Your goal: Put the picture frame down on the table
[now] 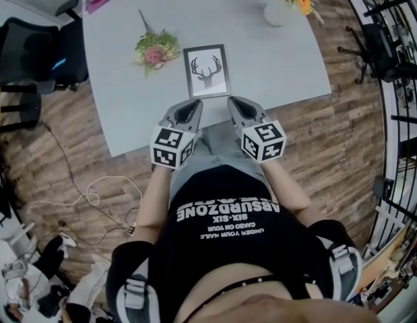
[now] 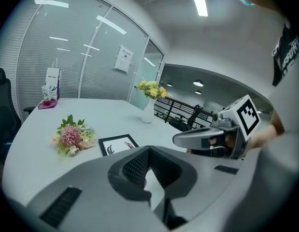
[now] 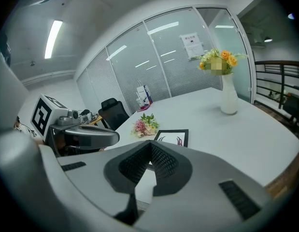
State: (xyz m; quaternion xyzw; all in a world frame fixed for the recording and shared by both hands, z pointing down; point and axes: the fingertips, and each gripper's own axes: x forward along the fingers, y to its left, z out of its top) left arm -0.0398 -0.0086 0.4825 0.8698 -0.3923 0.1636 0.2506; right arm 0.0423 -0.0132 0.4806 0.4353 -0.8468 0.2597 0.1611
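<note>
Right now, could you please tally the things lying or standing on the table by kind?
Picture frame: 1
Loose flower bunch: 1
Vase of flowers: 1
Small bag: 1
Total: 4

Pink flower bunch (image 1: 156, 48) lying flat — white vase (image 1: 279, 12) upright, well apart.

One table (image 1: 275, 66) bears one picture frame (image 1: 207, 71), one loose bouquet (image 1: 156, 48) and one flower vase (image 1: 279, 11).
</note>
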